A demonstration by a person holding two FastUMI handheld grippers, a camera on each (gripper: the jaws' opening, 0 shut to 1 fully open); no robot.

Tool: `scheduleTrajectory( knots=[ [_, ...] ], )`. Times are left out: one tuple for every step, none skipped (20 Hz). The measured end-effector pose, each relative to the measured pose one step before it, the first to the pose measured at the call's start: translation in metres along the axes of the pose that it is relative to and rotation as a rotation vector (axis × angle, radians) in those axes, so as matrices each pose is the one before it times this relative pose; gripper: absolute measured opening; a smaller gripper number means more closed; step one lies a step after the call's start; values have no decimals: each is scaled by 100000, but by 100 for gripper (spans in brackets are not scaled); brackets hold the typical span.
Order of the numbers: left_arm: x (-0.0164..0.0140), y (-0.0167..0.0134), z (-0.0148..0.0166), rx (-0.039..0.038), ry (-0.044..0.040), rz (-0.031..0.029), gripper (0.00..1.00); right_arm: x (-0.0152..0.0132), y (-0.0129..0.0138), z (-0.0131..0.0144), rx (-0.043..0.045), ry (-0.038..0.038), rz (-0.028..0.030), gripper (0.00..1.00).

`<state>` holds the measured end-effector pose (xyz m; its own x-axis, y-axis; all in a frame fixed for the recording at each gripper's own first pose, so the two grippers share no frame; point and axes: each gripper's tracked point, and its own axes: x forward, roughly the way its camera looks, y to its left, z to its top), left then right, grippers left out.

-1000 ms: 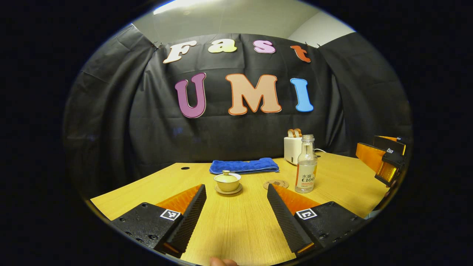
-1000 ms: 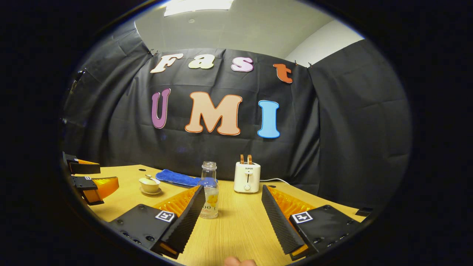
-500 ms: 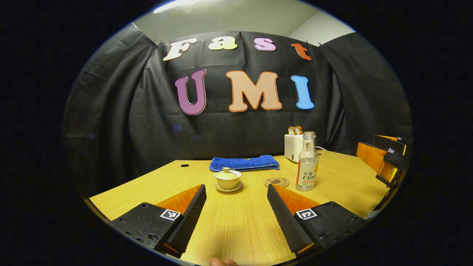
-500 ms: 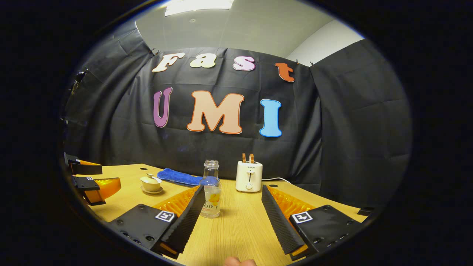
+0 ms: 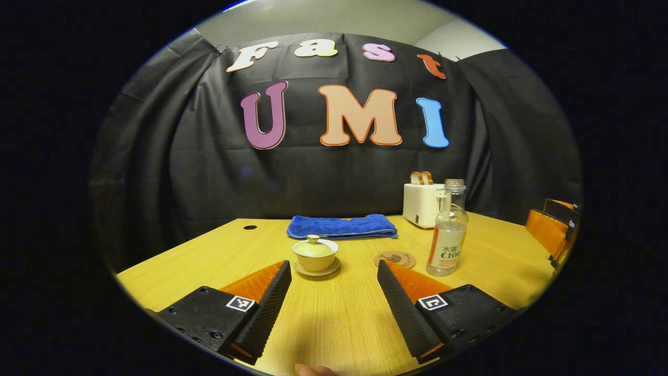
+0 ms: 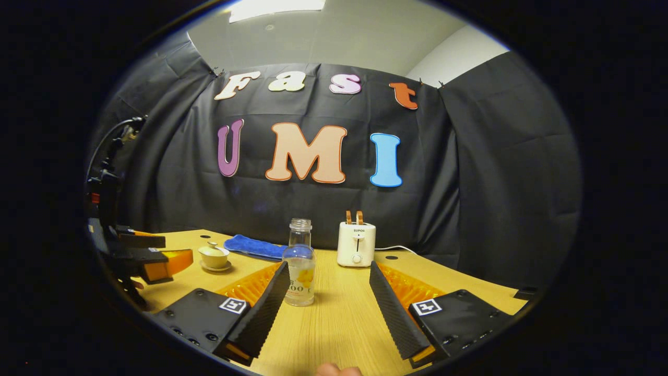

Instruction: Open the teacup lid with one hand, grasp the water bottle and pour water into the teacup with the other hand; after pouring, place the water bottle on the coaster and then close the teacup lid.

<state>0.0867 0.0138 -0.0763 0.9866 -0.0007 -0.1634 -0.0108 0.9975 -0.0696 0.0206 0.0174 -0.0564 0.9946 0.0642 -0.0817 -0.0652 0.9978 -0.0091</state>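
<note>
A pale lidded teacup (image 5: pixel 315 254) sits on its saucer on the wooden table (image 5: pixel 219 261), a short way beyond my open left gripper (image 5: pixel 334 271). To its right lie a round coaster (image 5: pixel 394 259) and an uncapped clear water bottle (image 5: pixel 448 230), standing upright. In the right gripper view the water bottle (image 6: pixel 300 263) stands just ahead of my open right gripper (image 6: pixel 327 274), close to its left finger. The teacup (image 6: pixel 214 257) sits farther left, with the left gripper (image 6: pixel 151 256) beside it. The right gripper (image 5: pixel 556 230) also shows at the right edge of the left gripper view.
A folded blue towel (image 5: pixel 342 226) lies behind the teacup. A white toaster (image 5: pixel 421 202) with bread in it stands at the back near the cloth wall, its cord trailing right. Round cable holes (image 5: pixel 250 227) pierce the table top.
Both grippers have moved forward over the table. The teacup and bottle now sit nearer and lower in both views. Both grippers remain open.
</note>
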Motion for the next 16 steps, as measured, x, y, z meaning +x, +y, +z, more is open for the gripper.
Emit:
scheduleTrajectory(
  knots=[
    [1351,163,-21,260,98,418,97,187,-342,-347,-564,494,-514,98],
    [1254,36,-91,539,405,-404,97,259,-247,-214,-293,514,-392,98],
    [1323,110,153,1428,581,-207,96,261,-282,-242,-89,460,-538,93],
    [1311,164,109,1365,194,165,97,342,-392,-249,-8,520,-789,93],
    [1153,311,110,1408,540,186,97,389,-278,-508,-80,1023,-489,93],
    [1422,152,428,1184,-265,-46,97,427,-377,-564,-411,1614,-635,93],
    [995,3,395,843,-737,-35,97,253,-288,-223,-527,791,-559,93],
    [870,-72,284,1179,-153,-472,97,179,-374,-292,-557,666,-745,98],
    [967,51,232,924,13,240,97,196,-263,-138,-406,509,-615,98],
    [802,45,12,287,407,2,96,146,-260,-292,-149,510,-585,98],
    [747,-76,-41,-421,898,-832,96,165,-186,-105,59,489,-434,98],
    [475,289,-293,-357,1075,637,96,40,-184,-177,34,474,-274,98],
    [429,293,6,209,504,907,96,55,-132,-80,-167,332,-308,98],
    [652,272,-126,224,228,1426,96,182,-123,-205,-376,339,-302,98],
    [465,335,-10,94,638,995,96,227,-22,-145,-388,550,-289,100],
    [508,188,-127,-294,1146,889,96,139,-74,-238,-48,658,-111,98]
  ],
)
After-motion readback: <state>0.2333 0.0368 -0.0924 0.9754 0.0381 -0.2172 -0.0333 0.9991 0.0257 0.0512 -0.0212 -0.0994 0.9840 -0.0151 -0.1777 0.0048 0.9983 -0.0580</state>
